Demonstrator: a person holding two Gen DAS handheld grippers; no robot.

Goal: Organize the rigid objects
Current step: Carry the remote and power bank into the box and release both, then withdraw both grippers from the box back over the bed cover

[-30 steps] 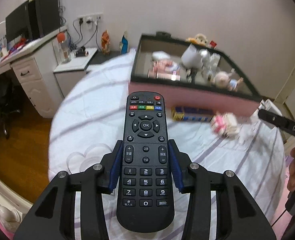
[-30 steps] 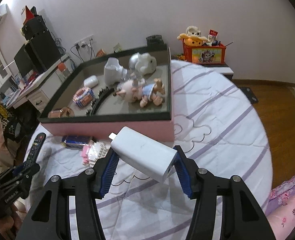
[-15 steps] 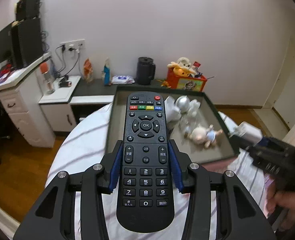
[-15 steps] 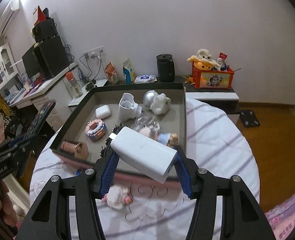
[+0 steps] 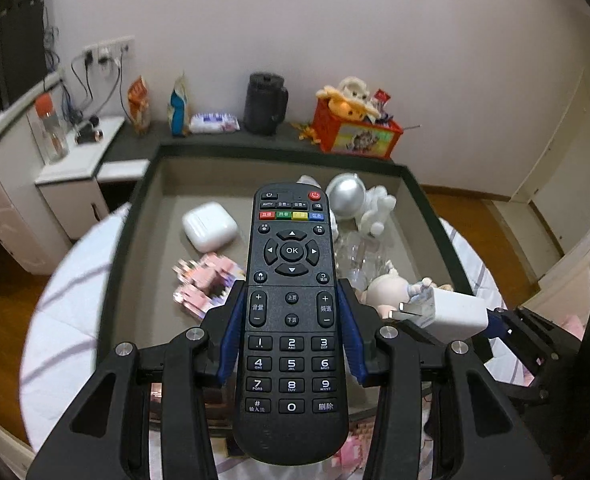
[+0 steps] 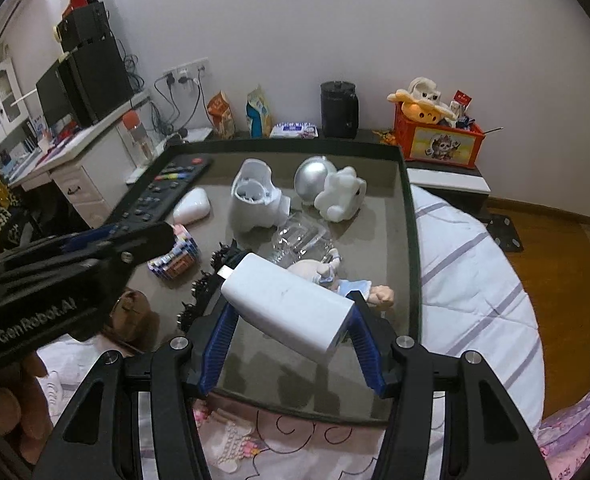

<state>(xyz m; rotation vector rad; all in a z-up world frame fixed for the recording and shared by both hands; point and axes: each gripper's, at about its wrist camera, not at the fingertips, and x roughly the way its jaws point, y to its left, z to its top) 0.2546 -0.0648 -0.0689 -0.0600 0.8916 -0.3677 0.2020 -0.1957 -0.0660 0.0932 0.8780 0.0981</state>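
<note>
**Both tongs arriving over the tray with their loads**

Bedroom around me is staying the same: a round bed with striped sheet, and on it the big dark tray which is collecting the rigid things.

My left gripper is pinching the black remote control by its two long sides, the blue pads pressing at the middle of it. My right gripper is pinching the white charger, which is sitting tilted between the pads with its metal plug pointing up and left.

What has changed: one second ago both hands were hanging over the sheet in front of the tray's pink wall. Now both are hanging above the tray's floor, the remote near the white earbud case and the pink block toy, the charger just above the doll.

I am judging that the carrying is nearly finished and the next step is lowering and releasing. Free floor is small, so I should be placing each thing beside the toys, not on them.
</note>
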